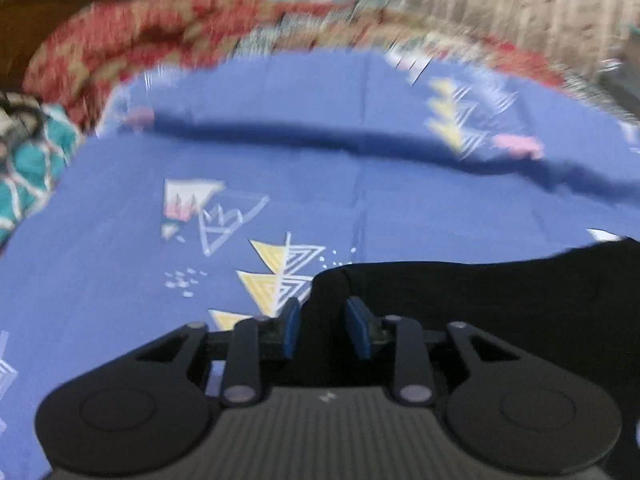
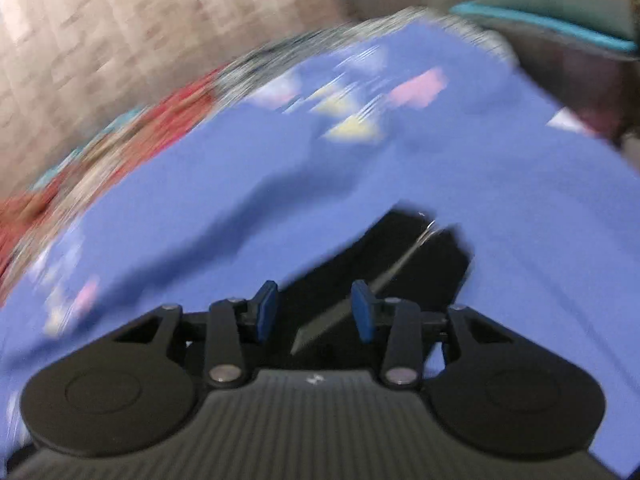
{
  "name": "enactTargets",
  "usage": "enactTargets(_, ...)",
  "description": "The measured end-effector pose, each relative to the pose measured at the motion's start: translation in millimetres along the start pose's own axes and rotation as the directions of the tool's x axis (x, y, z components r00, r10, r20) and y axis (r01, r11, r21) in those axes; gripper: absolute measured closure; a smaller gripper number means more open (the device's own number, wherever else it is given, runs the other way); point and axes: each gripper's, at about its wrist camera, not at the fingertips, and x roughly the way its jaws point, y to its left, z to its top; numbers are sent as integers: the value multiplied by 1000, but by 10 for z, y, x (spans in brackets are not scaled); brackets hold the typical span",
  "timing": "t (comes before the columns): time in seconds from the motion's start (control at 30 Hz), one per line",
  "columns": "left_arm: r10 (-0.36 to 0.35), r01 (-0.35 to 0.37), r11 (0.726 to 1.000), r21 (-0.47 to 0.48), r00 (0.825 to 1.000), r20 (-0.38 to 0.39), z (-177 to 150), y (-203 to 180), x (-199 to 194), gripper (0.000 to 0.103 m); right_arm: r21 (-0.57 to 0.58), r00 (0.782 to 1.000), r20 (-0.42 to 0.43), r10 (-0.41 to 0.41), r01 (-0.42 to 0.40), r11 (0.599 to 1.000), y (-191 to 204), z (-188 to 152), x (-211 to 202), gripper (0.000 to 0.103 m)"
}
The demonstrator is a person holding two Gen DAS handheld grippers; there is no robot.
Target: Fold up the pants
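One pair of black pants lies on the blue patterned bedsheet. Two tools: the left hand-held gripper and the right hand-held gripper, both released, jaws parted over the dark cloth. No readable writing.

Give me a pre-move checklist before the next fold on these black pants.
1. Left gripper jaws apart, not pinching: ok; its fingertips sit at the edge of the black pants.
2. Right gripper jaws apart: ok; pants lie ahead between the fingers, not clamped.
3. Pants resting on the blue bedsheet: ok.
4. Pants lying flat and even: cannot tell; both views are blurred and show only part of them.
5. Sheet smooth: not ok; a ridge crosses it beyond the pants.
6. Red blanket away from the pants: ok.
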Motion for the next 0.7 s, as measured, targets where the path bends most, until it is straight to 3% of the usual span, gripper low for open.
enactTargets(0.07, -35, 35, 999, -2, 999, 30, -149, 76, -300, 34, -104, 995, -60, 73, -79, 991, 6, -294, -219, 57)
enactTargets(0.13, -84, 84, 996, -24, 996, 20, -295, 141, -533, 21, -167, 986, -137, 100, -122, 978, 32, -589, -397, 51)
enactTargets(0.2, -138, 137, 989, -48, 990, -13, -476, 186, -703, 17, -281, 967, -218, 130, -190, 941, 237, -841, -525, 52)
enactTargets(0.27, -182, 178, 981, -72, 982, -44, -666, 189, -813, 13, -428, 951, -272, 143, -253, 868, 584, -1025, -606, 48)
enactTargets(0.37, -222, 214, 972, -95, 972, -81, -993, 177, -933, 5, -594, 905, -398, 152, -381, 709, 1118, -1323, -575, 33)
enactTargets(0.43, -230, 215, 969, -118, 965, -129, -1174, 180, -947, 5, -678, 886, -453, 98, -414, 607, 1371, -1512, -422, 30)
enactTargets(0.5, -262, 237, 957, -168, 954, -148, -1320, 190, -979, 5, -724, 870, -494, -9, -405, 558, 1496, -1688, -161, 36)
enactTargets(0.53, -278, 244, 949, -200, 947, -164, -1383, 190, -968, 6, -718, 855, -518, -31, -415, 559, 1488, -1746, -71, 49)
enactTargets(0.57, -285, 245, 946, -214, 941, -183, -1429, 168, -955, 9, -672, 839, -544, 1, -436, 598, 1443, -1727, -43, 59)
enactTargets(0.6, -285, 242, 946, -216, 938, -199, -1475, 141, -938, 17, -608, 822, -568, 41, -452, 653, 1413, -1650, -52, 82)
enactTargets(0.63, -280, 236, 948, -213, 937, -209, -1524, 119, -921, 28, -583, 840, -540, 56, -422, 695, 1368, -1558, -104, 85)
enactTargets(0.67, -280, 233, 948, -215, 935, -220, -1565, 93, -911, 36, -582, 874, -481, 65, -374, 723, 1314, -1463, -198, 85)
enactTargets(0.7, -287, 237, 945, -224, 931, -226, -1593, 81, -902, 39, -553, 901, -427, 73, -324, 768, 1198, -1338, -289, 87)
